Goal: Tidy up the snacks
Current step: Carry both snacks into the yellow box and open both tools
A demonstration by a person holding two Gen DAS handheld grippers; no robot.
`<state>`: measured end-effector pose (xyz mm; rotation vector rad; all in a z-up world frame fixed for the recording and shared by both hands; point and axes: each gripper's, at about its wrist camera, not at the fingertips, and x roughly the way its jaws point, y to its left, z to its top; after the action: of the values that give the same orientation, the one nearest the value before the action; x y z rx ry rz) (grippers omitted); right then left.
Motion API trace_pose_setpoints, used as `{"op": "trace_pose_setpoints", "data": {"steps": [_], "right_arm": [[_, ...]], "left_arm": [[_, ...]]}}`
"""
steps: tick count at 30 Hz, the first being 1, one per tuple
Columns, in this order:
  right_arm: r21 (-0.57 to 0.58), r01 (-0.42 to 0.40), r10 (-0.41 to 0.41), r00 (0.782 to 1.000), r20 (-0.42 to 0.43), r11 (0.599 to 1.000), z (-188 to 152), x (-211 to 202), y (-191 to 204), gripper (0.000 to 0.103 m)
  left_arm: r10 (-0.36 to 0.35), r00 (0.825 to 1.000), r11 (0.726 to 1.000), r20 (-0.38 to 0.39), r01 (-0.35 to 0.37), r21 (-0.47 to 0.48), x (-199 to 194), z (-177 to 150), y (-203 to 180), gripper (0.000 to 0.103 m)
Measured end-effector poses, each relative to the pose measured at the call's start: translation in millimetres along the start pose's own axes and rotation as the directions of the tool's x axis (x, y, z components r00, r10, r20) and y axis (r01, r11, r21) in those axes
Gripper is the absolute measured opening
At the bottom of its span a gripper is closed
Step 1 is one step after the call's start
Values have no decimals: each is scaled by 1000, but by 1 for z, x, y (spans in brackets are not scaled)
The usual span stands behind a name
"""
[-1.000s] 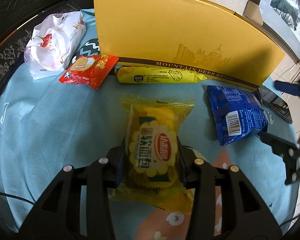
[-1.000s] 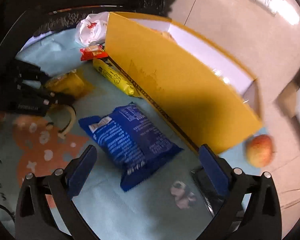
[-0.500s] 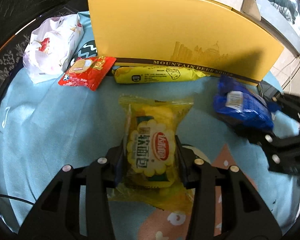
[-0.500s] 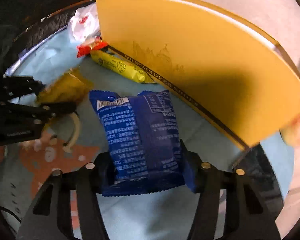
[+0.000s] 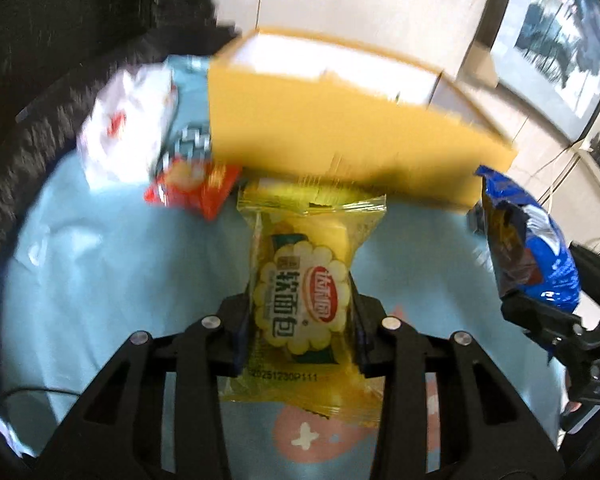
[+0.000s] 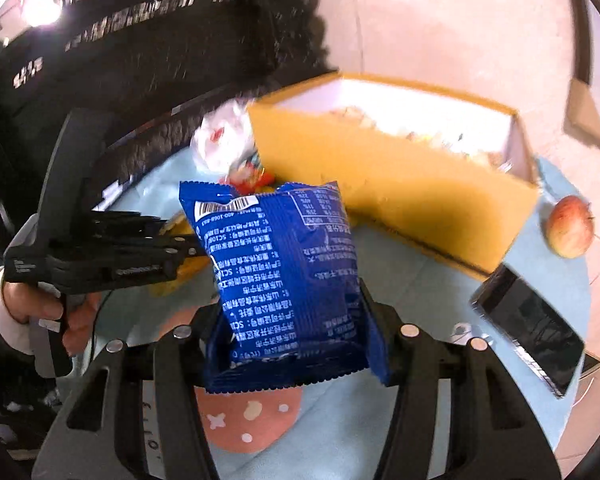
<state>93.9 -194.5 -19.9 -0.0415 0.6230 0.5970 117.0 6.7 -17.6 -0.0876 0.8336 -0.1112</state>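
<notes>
Your left gripper (image 5: pixel 300 320) closing on yellow bread pack (image 5: pixel 304 304); right gripper (image 6: pixel 296 336) clamps blue bag (image 6: pixel 284 272). Only right view shows apple (image 6: pixel 570 232), phone (image 6: pixel 532 320), box (image 6: pixel 400 184) interior.

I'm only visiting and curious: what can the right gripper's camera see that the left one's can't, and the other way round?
Right only: an apple, a dark phone and the hand holding the left gripper.
Left only: a framed picture on the wall.
Both: the yellow box, the blue snack bag in the right gripper, and the white bag.
</notes>
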Motion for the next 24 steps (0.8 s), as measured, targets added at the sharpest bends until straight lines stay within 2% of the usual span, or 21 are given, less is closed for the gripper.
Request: {"op": "trace_pose_setpoints", "data": {"steps": [3, 6, 8, 11, 17, 18, 19, 20, 22, 24], "right_arm": [[47, 74, -79, 990, 120, 996, 17, -21, -13, 57], [129, 166, -188, 964, 190, 978, 39, -36, -36, 57], [175, 243, -279, 934, 223, 954, 56, -34, -49, 57], [255, 279, -334, 921, 202, 926, 76, -17, -74, 57], [307, 352, -402, 908, 116, 884, 106, 45, -100, 60], [309, 374, -421, 902, 100, 874, 109, 54, -105, 64], [306, 395, -439, 894, 91, 866, 108, 57, -104, 75], [300, 412, -456, 885, 91, 860, 108, 60, -103, 79], [284, 399, -449, 883, 135, 872, 103, 56, -98, 82], [283, 373, -429, 886, 174, 884, 97, 49, -93, 89]], "left_arm": [[2, 996, 999, 87, -5, 34, -24, 33, -12, 39], [-8, 989, 999, 146, 2, 46, -35, 74, -24, 39], [-13, 985, 999, 171, 5, 43, -33, 101, -32, 39], [6, 986, 999, 167, -14, 47, -10, 141, -45, 39], [4, 991, 999, 134, -10, 41, 50, 180, -62, 39], [-16, 989, 999, 144, 12, 30, 56, 182, -61, 59], [-31, 986, 1000, 163, 30, 9, 60, 184, -60, 81], [-20, 985, 1000, 173, 21, -3, 62, 184, -58, 101], [-8, 981, 1000, 195, 7, 3, 65, 182, -57, 101], [-3, 983, 999, 183, -5, 44, 63, 177, -56, 101]]}}
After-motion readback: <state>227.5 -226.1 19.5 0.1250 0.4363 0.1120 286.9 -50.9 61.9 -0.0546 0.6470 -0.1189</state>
